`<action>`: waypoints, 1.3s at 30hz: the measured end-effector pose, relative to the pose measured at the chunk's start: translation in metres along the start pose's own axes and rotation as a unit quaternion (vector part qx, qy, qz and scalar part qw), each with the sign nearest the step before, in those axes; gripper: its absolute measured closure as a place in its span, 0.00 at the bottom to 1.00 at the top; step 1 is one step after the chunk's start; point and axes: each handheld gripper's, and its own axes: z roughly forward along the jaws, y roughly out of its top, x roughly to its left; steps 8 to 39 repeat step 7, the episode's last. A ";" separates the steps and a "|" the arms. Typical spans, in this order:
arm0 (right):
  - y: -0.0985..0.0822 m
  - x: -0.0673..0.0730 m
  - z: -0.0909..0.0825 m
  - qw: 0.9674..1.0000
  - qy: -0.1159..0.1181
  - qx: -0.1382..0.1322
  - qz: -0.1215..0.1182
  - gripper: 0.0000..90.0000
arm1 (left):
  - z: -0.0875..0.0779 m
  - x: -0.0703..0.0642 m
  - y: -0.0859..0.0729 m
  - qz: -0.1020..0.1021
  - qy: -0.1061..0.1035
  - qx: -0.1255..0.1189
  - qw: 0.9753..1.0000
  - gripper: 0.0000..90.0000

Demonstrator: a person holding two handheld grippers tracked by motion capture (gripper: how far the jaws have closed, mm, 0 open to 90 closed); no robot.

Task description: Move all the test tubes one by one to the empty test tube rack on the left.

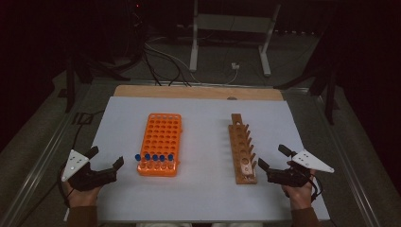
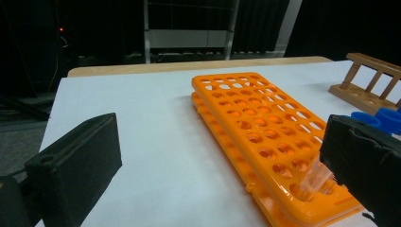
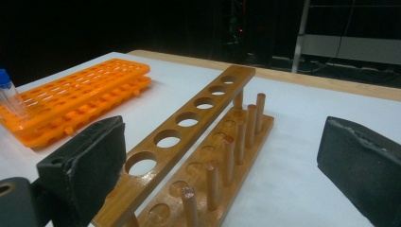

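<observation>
dark room surrounds your table (image 1: 203, 203), which has a white sheet on it, and cables lie on the floor behind. your left gripper (image 1: 107, 160) rests at the near left of the table with its jaws wide apart and nothing between them. the orange rack (image 1: 161, 142) stands just to the right of this gripper, near but not touching. in the left gripper view the rack (image 2: 265, 137) lies between the two jaws and further ahead, with its near corner close to the right jaw. the blue-capped tubes (image 1: 154, 158) stand in the nearest row of the rack; in the left gripper view their blue caps (image 2: 378, 118) show just above the right jaw. your right gripper (image 1: 273, 158) rests at the near right, jaws also wide apart and holding nothing. the wooden rack (image 1: 242, 149) is just to the left of it, its near end close to the left jaw. in the right gripper view the wooden rack (image 3: 208, 142) lies between the jaws, nearer to the left one, and its holes are empty.
</observation>
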 end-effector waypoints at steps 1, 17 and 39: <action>0.000 0.000 0.000 1.000 -0.001 -0.001 -0.002 0.02 | 0.000 0.000 0.000 0.000 0.000 0.000 1.000 0.01; -0.002 -0.001 -0.001 1.000 -0.005 0.002 -0.004 0.02 | 0.002 -0.002 -0.001 0.002 0.000 0.003 1.000 0.01; -0.002 -0.001 -0.001 1.000 -0.005 0.002 -0.004 0.02 | 0.002 -0.002 -0.001 0.002 0.000 0.003 1.000 0.01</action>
